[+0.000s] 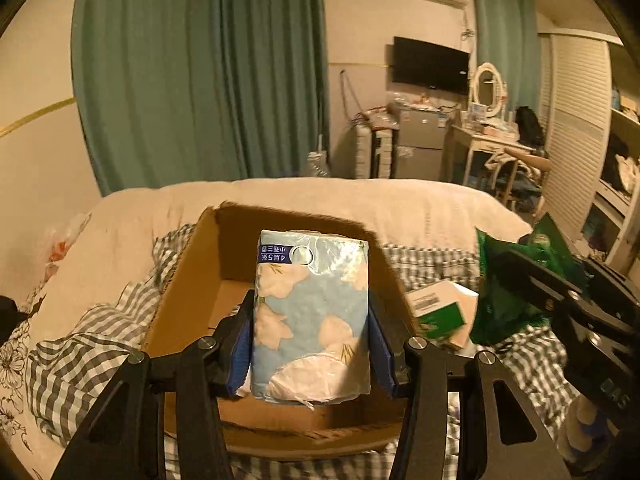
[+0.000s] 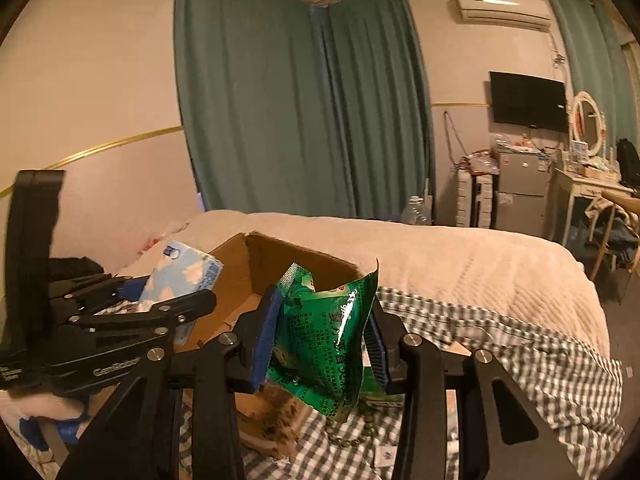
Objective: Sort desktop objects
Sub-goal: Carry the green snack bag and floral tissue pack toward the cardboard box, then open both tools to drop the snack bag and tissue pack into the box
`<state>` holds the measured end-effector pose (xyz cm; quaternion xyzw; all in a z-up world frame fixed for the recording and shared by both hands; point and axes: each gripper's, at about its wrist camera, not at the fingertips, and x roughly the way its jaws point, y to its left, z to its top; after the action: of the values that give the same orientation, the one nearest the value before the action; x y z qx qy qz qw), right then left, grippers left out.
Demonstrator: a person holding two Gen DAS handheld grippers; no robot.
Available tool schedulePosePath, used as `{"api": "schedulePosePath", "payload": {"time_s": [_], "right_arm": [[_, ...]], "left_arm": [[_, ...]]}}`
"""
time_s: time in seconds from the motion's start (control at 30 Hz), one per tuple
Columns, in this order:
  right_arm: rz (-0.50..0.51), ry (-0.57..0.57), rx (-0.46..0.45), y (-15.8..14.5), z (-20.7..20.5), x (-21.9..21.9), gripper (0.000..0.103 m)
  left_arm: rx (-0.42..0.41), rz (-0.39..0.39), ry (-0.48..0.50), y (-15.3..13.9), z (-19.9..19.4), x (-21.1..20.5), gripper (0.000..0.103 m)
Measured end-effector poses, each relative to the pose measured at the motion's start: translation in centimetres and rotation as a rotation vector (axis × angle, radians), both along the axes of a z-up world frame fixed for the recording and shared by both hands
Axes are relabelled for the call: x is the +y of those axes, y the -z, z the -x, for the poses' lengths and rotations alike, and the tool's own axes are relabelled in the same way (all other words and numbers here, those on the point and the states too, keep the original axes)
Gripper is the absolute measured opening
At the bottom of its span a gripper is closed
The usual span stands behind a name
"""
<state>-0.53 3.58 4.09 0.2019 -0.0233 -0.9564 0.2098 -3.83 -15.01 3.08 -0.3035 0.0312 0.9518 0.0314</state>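
My left gripper (image 1: 311,316) is shut on a light blue floral tissue pack (image 1: 311,312) and holds it upright over the open cardboard box (image 1: 188,280) on the bed. The pack also shows in the right wrist view (image 2: 184,276), with the left gripper (image 2: 160,300) around it. My right gripper (image 2: 324,332) is shut on a crumpled green foil packet (image 2: 324,332), held just right of the box (image 2: 240,276). In the left wrist view the packet (image 1: 508,292) and right gripper (image 1: 532,280) are at the right.
A green and white carton (image 1: 440,308) lies on the checked sheet (image 1: 92,340) right of the box. A string of beads (image 2: 352,436) lies below the packet. A cream quilt (image 2: 460,252) covers the far bed. A desk, fridge and TV stand beyond.
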Motion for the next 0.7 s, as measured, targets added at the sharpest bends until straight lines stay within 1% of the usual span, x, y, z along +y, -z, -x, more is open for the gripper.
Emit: {"api": "schedulePosePath", "payload": {"time_s": [0.2,0.3,0.37,0.57,0.7], "right_arm": [[-0.048,-0.056,0.0,0.6,1.7,-3.2,0.039],[-0.057,-0.085,-0.011,1.2,2.9,-4.7,0.039],[-0.067,-0.098,-0.018,1.8,3.7,-5.7,0.039],[-0.092,-0.112,-0.086,3.7,7.0,-8.1,0.039],[-0.133,-0.117,-0.133,5.1,8.5,-9.7,0.039]], "left_arm": [[-0.051,-0.006,-0.056,1.8,2.2,-2.7,0.051],[-0.076,-0.012,-0.082,2.8,3.1,-3.7,0.051],[-0.095,-0.019,-0.08,3.2,3.7,-4.0,0.051],[-0.142,-0.002,-0.101,4.1,5.1,-5.1,0.051],[-0.18,0.007,-0.104,5.2,5.9,-5.6,0.051]]}}
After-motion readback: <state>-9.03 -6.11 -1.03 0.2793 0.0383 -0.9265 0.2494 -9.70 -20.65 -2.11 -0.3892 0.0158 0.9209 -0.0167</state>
